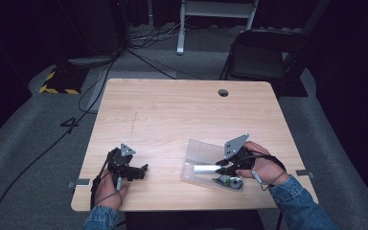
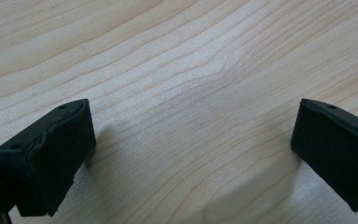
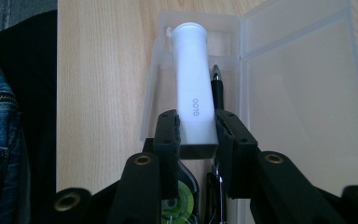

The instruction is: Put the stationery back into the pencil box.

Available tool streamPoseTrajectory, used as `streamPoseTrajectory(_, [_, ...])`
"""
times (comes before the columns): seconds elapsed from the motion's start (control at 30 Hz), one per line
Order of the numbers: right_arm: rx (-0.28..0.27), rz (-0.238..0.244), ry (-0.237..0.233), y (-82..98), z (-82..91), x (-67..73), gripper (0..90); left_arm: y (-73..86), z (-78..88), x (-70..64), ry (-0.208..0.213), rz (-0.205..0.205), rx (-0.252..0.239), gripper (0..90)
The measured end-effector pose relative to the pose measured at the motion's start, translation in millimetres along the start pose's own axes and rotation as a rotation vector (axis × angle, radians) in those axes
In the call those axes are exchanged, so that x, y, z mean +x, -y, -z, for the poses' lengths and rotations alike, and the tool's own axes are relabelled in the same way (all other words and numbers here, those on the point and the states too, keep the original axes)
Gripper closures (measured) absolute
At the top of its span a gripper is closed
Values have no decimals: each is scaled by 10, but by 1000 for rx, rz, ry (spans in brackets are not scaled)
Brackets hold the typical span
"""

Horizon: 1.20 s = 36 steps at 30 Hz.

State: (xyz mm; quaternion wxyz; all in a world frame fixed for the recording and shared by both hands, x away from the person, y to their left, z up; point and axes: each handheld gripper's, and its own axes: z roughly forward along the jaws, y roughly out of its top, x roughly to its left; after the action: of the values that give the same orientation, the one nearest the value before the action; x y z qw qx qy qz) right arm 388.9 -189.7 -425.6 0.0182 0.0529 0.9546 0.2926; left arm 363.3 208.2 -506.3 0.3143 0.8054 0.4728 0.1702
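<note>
One word was legible: "GLOO", printed in grey capitals lengthwise on the white glue tube (image 3: pixel 194 100), near its squared end in the right gripper view. The green-and-white round item (image 3: pixel 179 200) nearer the camera bore marks too small to read.

I see the box (image 1: pixel 199 155) lying open on the table's (image 1: pixel 172 110) right side, the tube (image 3: pixel 195 98) and a pen (image 3: pixel 217 91) side by side in it; my left gripper (image 1: pixel 141 171) sits well apart, leftward.
</note>
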Motion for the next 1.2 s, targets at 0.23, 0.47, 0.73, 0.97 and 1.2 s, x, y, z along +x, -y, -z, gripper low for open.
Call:
streamPoseTrajectory(0.23, [28,5,-12,22,-50,-10,718,0,-1,0,1,0,-1,1])
streamPoseTrajectory(0.47, [47,12,-10,43,-100,-22,718,0,-1,0,1,0,0,1])
streamPoseTrajectory(0.73, [56,17,-10,53,-136,-30,718,0,-1,0,1,0,-1,1])
streamPoseTrajectory(0.97, [63,0,-12,92,-185,-55,715,0,-1,0,1,0,-1,1])
streamPoseTrajectory(1.2, [94,-1,-1,119,-265,-67,714,0,-1,0,1,1,-1,1])
